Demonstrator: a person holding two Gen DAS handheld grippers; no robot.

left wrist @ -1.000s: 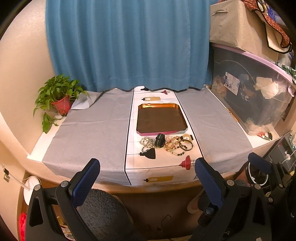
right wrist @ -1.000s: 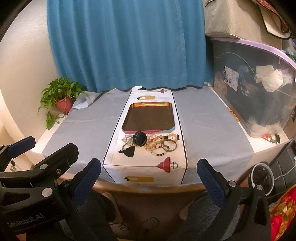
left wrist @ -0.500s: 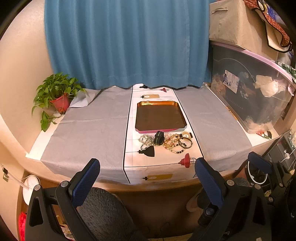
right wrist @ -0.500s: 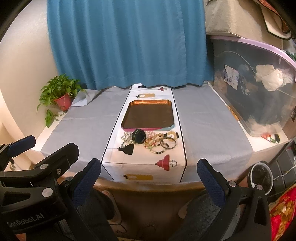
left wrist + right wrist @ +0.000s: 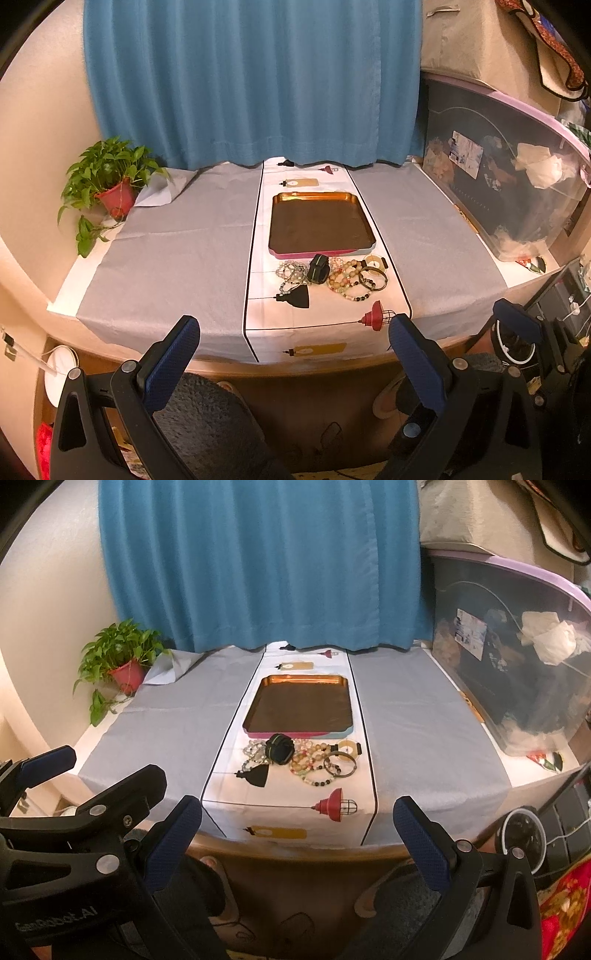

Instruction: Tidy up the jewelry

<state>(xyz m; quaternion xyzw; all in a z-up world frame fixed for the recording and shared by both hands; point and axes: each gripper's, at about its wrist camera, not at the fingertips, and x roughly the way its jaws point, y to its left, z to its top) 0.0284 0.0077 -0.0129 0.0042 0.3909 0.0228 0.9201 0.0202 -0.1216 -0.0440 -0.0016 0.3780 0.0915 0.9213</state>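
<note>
- Left wrist view: the left gripper (image 5: 293,341) is held short of the tabletop (image 5: 177,251), its fingers (image 5: 171,360) spread wide with nothing between them.
- Potted plant (image 5: 110,184) at the far left edge, well apart from the work.
- Patterned runner (image 5: 258,314) down the middle, with an empty tray (image 5: 319,225) on it; the jewelry (image 5: 332,275) lies in a heap just in front of the tray's near rim.
- Jewelry, appearance: a pale bead strand (image 5: 291,269) on the left, a black band (image 5: 318,268) partly on top, amber and mixed bead bracelets (image 5: 343,278), then a dark bangle (image 5: 373,277) on the right; pieces overlap and touch.
- Risk, as a judgement: because the pieces overlap, gripping one may drag its neighbours along or off the front edge; round beads may slip from the fingers; printed lamps on the runner could be mistaken for objects.
- Right wrist view: the right gripper (image 5: 297,821) is likewise released and empty, near the tabletop edge.
- Clear storage bin (image 5: 517,657) at far right.
</note>
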